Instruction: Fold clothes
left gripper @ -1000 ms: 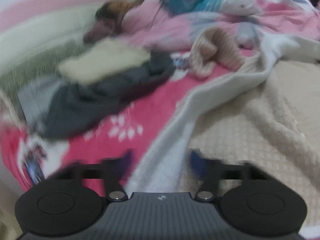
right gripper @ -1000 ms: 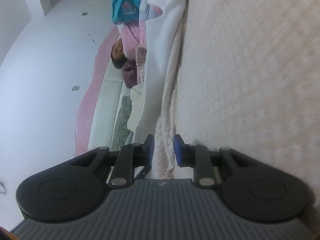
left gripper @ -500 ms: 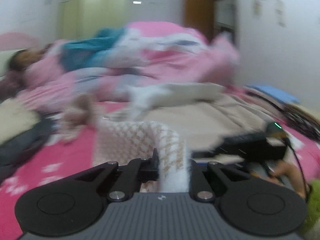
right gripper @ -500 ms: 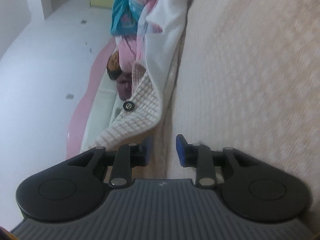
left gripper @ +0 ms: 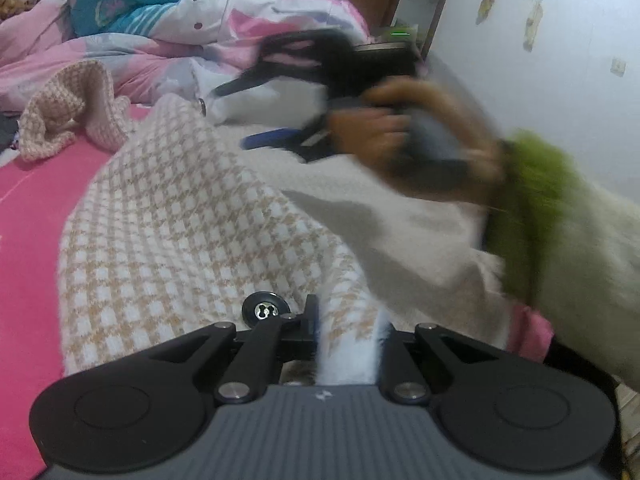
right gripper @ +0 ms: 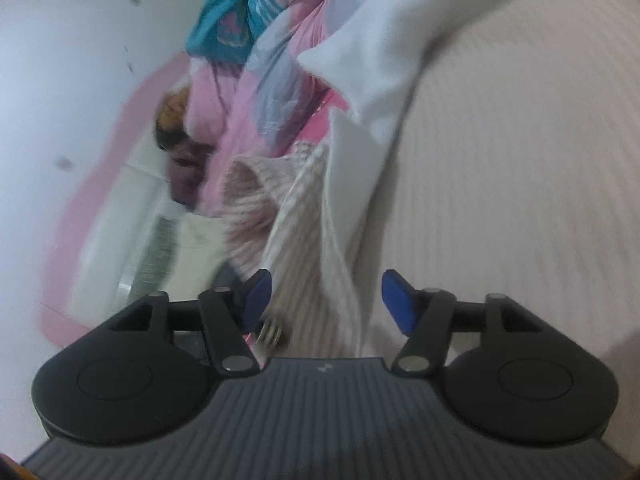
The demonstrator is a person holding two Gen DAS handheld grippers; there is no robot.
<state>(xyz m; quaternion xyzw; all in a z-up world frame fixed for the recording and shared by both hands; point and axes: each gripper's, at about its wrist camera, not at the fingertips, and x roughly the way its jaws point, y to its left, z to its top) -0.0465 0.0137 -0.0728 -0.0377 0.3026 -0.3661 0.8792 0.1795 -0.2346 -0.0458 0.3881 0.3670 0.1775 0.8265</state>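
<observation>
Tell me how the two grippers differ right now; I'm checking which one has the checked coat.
The left gripper is shut on the checked coat's edge; the right gripper stands open, its jaws having just been opening, pressing on nothing. The left's pads are hidden by cloth; the right's blue pads show. Both have black fingers.

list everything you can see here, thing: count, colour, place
houndstooth garment: one, beige and white, front of the bed, edge pinched in the left gripper
round button: one, dark, on that garment
knit piece: one, pink and white, bunched at left
bedsheet: one, bright pink, under the clothes
quilt: one, pink and white, heaped at back
teal cloth: one, on the quilt
left gripper: one, black, shut on the garment
right gripper: one, blue pads, jaws just opened, not gripping
hand: one, holding the right gripper
sleeve: one, cream, green cuff
</observation>
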